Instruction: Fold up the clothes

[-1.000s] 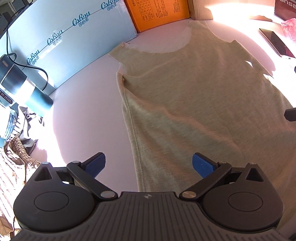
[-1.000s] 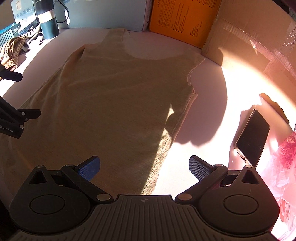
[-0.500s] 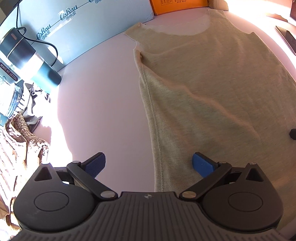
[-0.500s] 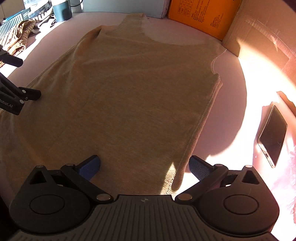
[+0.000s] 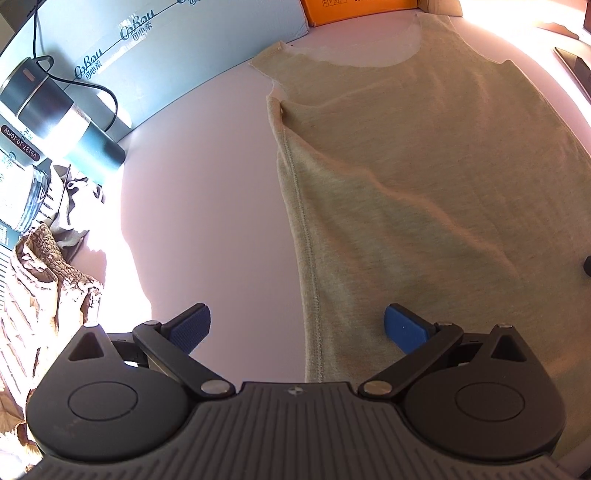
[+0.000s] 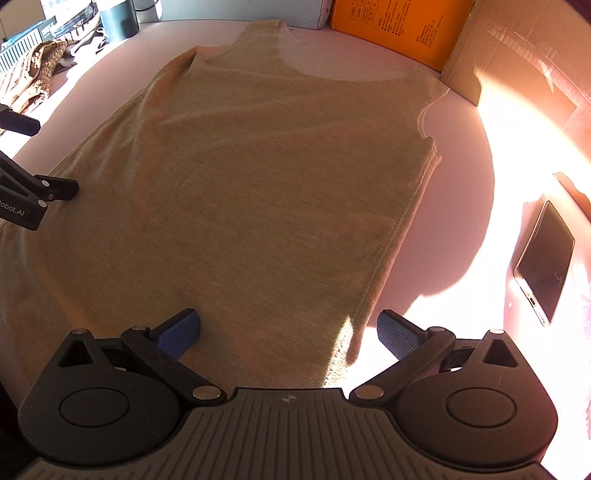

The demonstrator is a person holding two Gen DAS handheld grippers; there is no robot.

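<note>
A beige sleeveless top (image 5: 424,177) lies flat on the pale table, neckline at the far end; it also shows in the right wrist view (image 6: 258,192). My left gripper (image 5: 297,328) is open and empty, its jaws straddling the top's left side seam near the hem. My right gripper (image 6: 288,334) is open and empty, straddling the right side seam near the bottom right corner. The left gripper's fingers (image 6: 55,188) show at the left edge of the right wrist view.
A blue carton (image 5: 155,55), an orange box (image 6: 399,26) and a cardboard box (image 6: 524,62) line the far edge. A dark tumbler with a cable (image 5: 55,114) and crumpled clothes (image 5: 44,280) sit left. A phone (image 6: 545,262) lies right of the top.
Both grippers have pulled back toward the hem of the top, so more of it shows ahead. Both stay open.
</note>
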